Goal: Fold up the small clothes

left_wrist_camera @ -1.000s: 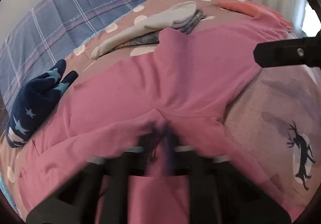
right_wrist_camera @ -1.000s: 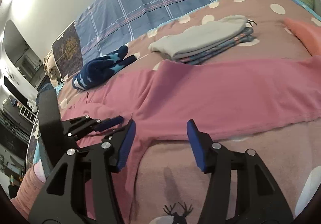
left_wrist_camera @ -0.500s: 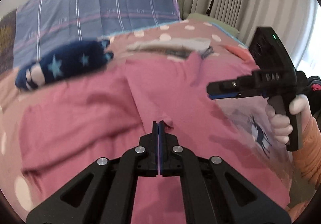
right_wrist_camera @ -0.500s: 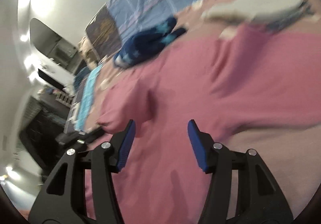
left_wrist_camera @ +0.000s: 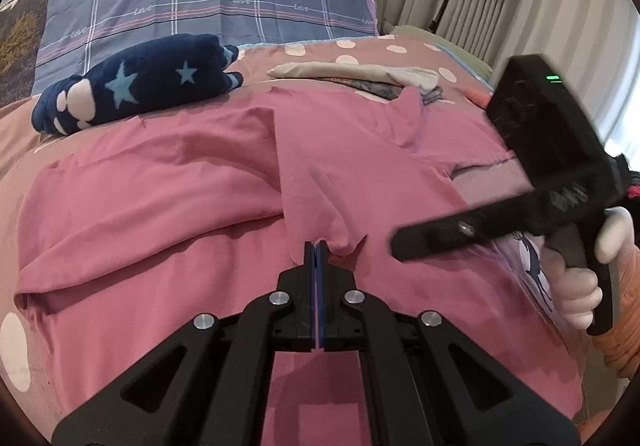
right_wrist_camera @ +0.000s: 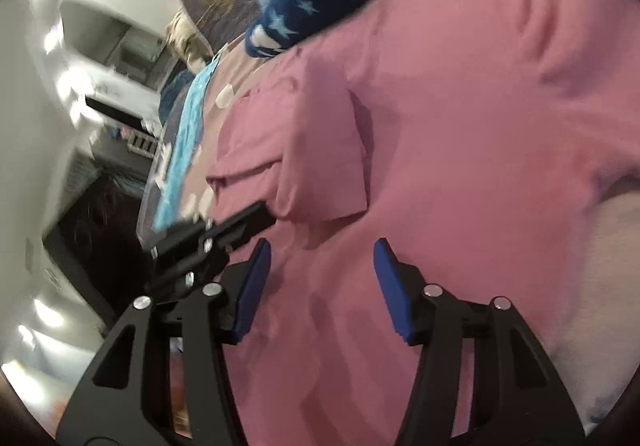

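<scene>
On the bed, left tongs pinch a fold of pink garment; right tongs, just narrowing, hover above it with nothing between them.

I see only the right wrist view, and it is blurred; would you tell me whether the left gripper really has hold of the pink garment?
Observer: Yes. In the left wrist view the left gripper is shut, pinching a folded edge of the pink garment.
Operator: Thank you. Where does my right gripper sit relative to that pinch?
Observer: The right gripper hovers beside the pinch, on its right in that picture, tips pointing towards it. Its jaws have just been closing a little, with nothing pinched between them.
Operator: And what lies beyond the garment?
Observer: A folded stack with a beige piece on top lies at the garment's far edge, to the right of the navy star-print fleece.
</scene>
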### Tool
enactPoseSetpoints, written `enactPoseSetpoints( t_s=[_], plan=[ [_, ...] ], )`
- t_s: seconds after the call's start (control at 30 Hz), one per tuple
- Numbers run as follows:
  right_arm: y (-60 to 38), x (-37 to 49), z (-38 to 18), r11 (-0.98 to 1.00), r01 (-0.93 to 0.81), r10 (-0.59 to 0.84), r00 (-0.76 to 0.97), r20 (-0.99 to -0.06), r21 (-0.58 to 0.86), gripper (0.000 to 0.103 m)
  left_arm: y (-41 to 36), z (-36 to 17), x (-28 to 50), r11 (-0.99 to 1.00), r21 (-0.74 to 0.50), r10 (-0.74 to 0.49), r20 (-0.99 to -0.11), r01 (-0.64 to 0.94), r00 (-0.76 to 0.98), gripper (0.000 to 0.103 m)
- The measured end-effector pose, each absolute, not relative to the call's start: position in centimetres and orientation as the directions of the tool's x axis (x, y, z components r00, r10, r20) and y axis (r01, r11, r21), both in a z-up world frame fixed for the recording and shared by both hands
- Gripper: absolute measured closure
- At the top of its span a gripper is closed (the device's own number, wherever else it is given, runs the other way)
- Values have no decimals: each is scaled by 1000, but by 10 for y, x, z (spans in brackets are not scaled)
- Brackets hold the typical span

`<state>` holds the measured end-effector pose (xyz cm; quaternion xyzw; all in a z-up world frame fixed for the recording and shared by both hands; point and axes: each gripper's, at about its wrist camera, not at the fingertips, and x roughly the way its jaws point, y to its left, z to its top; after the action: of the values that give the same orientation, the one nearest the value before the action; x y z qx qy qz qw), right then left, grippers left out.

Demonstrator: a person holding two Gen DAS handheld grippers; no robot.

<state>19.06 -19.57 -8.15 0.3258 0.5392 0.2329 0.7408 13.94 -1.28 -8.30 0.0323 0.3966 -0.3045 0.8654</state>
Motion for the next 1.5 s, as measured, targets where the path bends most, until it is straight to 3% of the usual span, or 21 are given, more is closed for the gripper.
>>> enactPoseSetpoints(
  t_s=[0.23, 0.27, 0.3, 0.37, 0.5, 0.6, 0.7, 0.73, 0.77, 0.8, 0.83, 1.03, 1.13, 1.23, 1.4, 1.43, 1.47, 1.5],
  plan=[
    [-197, 215, -99, 555, 179, 739, 342, -580, 812, 49, -7, -89, 140, 812, -213, -514, -703, 544, 491, 103],
    [-195, 218, -99, 574, 182, 721, 349, -599, 798, 63, -8, -90, 141, 810, -219, -517, -704, 543, 487, 103],
    [-193, 220, -99, 592, 185, 705, 353, -615, 785, 94, -9, -91, 141, 810, -222, -518, -705, 543, 485, 103],
    [-193, 222, -94, 608, 177, 686, 373, -624, 774, 100, -10, -91, 141, 807, -222, -521, -704, 547, 483, 103],
    [-203, 224, -50, 702, 67, 592, 497, -634, 709, 100, -23, -78, 143, 776, -233, -557, -689, 587, 464, 103],
    [-211, 232, -2, 876, 1, 374, 630, -680, 483, 100, -51, -57, 148, 740, -192, -583, -661, 645, 472, 103],
    [-206, 239, 19, 999, -31, 42, 709, -704, 28, 98, -65, -46, 152, 747, -159, -569, -656, 646, 497, 102],
    [-207, 240, 14, 992, 9, -92, 712, -697, -122, 95, -66, -46, 151, 751, -150, -563, -654, 643, 505, 97],
    [-212, 238, 7, 981, 34, -160, 701, -695, -192, 86, -63, -49, 149, 757, -136, -552, -655, 639, 516, 82],
    [-217, 235, 2, 982, 31, -157, 691, -706, -189, 74, -59, -52, 147, 766, -122, -539, -658, 631, 526, 74],
    [-226, 229, -6, 990, 14, -111, 672, -732, -138, 70, -51, -57, 144, 784, -95, -508, -667, 614, 545, 69],
    [-250, 197, -38, 984, -16, 153, 581, -799, 177, 68, 27, -76, 144, 906, 6, -291, -717, 423, 633, 66],
    [-247, 195, -42, 959, -19, 246, 547, -800, 282, 61, 78, -75, 145, 957, 57, -162, -706, 284, 689, 61],
    [-244, 218, -48, 941, 10, 280, 542, -793, 339, 45, 115, -78, 151, 980, 136, -8, -699, 144, 715, 59],
    [-249, 253, -60, 890, 71, 348, 533, -771, 450, 42, 149, -92, 169, 994, 22, -58, -744, 111, 666, 56],
    [-244, 261, -62, 901, 87, 321, 524, -789, 424, 43, 151, -96, 172, 993, 5, -73, -751, 116, 657, 56],
    [-241, 264, -61, 915, 93, 292, 524, -800, 394, 57, 150, -99, 174, 994, 1, -73, -755, 113, 652, 56],
    [-233, 263, -52, 938, 84, 239, 544, -805, 336, 87, 151, -104, 180, 995, 5, -62, -762, 101, 645, 56]
  ],
)
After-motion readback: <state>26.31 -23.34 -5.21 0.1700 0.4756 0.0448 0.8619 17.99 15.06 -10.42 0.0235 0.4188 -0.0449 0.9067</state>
